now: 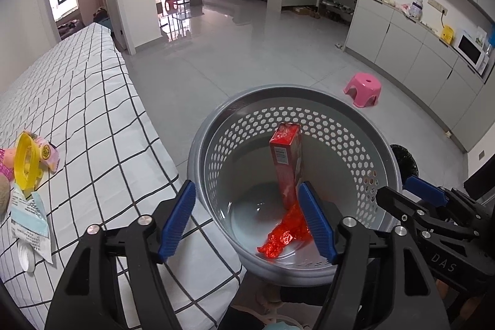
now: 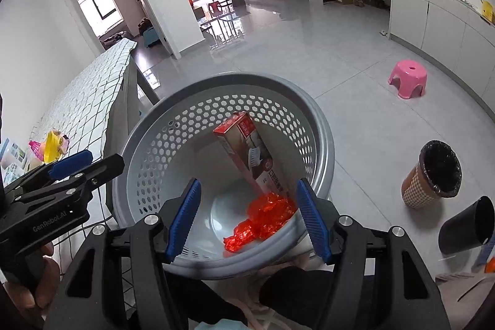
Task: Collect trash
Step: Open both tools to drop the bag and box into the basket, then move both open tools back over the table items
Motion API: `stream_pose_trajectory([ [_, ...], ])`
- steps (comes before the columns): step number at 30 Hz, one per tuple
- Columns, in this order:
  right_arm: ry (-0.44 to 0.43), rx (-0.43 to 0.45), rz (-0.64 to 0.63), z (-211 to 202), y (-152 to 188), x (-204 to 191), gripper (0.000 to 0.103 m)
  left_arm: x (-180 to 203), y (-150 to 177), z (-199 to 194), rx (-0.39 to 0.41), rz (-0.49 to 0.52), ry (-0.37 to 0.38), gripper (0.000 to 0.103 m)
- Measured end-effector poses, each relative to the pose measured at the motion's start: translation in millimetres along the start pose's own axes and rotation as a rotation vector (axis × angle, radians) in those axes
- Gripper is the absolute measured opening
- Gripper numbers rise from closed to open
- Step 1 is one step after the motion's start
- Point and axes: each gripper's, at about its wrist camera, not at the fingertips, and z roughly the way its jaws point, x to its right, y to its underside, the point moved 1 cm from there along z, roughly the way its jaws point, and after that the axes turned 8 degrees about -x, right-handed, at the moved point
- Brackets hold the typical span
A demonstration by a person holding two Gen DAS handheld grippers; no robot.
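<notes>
Down in the basket [image 1: 355, 126] sit a red box [image 1: 286, 163] and wrapper [image 1: 284, 234], so it's partly done. Left gripper [image 1: 247, 218] and right gripper [image 2: 247, 218] both have fingers apart, empty. Packets [image 1: 29, 209] on the worktop [image 1: 92, 113] are still left, I'd say.

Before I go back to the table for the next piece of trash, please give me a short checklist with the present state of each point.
1. Left tool open and empty: ok.
2. Right tool open and empty: ok.
3. Red box inside the basket: ok.
4. Red wrapper inside the basket: ok.
5. Trash left on the table, such as the packet: not ok.
6. Basket steady: cannot tell.
</notes>
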Motion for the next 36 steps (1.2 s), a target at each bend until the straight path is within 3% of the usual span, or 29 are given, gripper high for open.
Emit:
stream_pose_trajectory([
  [12,0.004,0.038,-0.012,-19,11,-13,0.062,-12,12,-24,0.05,-0.023,-0.003,0.079],
  [22,0.001,0.076,-0.044,-30,16,-34,0.069,-31,26,-46,0.094,-0.061,-0.01,0.087],
  [36,-0.013,0.132,-0.11,-45,18,-69,0.071,-63,44,-79,0.161,-0.099,-0.05,0.09],
])
